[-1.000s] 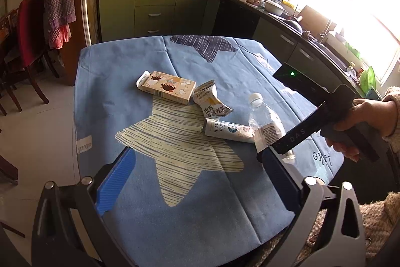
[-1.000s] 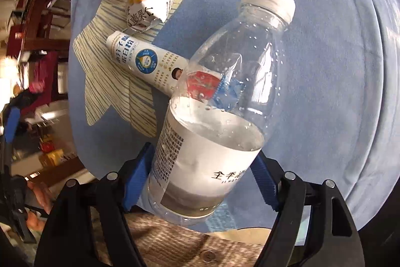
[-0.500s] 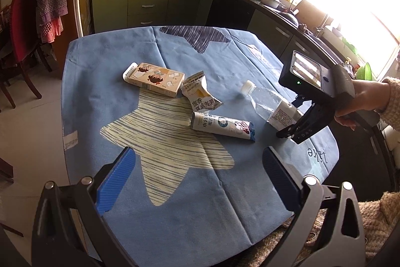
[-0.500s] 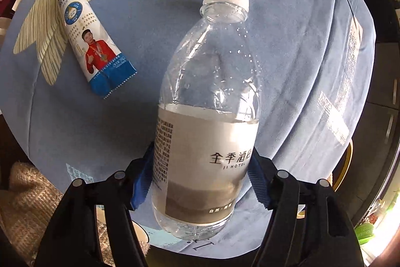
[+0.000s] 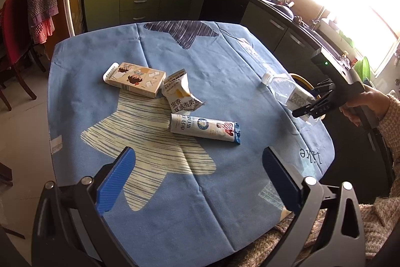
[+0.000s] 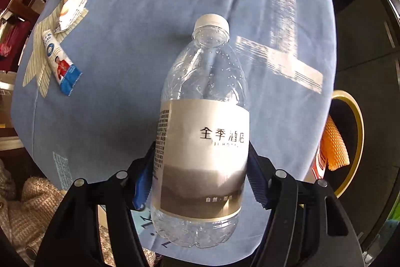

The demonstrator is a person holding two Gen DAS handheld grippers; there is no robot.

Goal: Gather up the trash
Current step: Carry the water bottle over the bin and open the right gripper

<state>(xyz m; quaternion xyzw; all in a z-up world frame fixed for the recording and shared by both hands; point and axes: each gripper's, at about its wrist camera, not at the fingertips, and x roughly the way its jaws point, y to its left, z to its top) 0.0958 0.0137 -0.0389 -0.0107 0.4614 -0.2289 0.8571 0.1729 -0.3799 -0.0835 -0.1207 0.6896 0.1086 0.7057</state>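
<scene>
Over the right edge of the round table draped in a blue star-printed cloth (image 5: pixel 225 61), held the clear plastic water bottle with the white cap and pale paper label (image 6: pixel 203 131) in the right gripper (image 6: pixel 200 179), blue pads pressed on either side of the labelled lower body, jaws having just been closing onto it. Lay with its long axis running away from that gripper, cap end farthest and pointed back over the cloth, base nearest the fingers. Sat just beyond the table edge, to the gripper's right and lower: a dark bin with a yellow rim (image 6: pixel 355 142), orange foam netting (image 6: pixel 333 149) already inside. Judged the coming move to turn on that offset, sideways and down from bottle to bin mouth. Hovered the left gripper (image 5: pixel 197 179) over the near side of the table, pads well apart, nothing between them, nearer to the remaining litter: the white and blue tubular snack wrapper (image 5: pixel 205 128), the crumpled white pouch (image 5: pixel 181 95) and the flat beige illustrated carton (image 5: pixel 135 79), well apart from the bin.
</scene>
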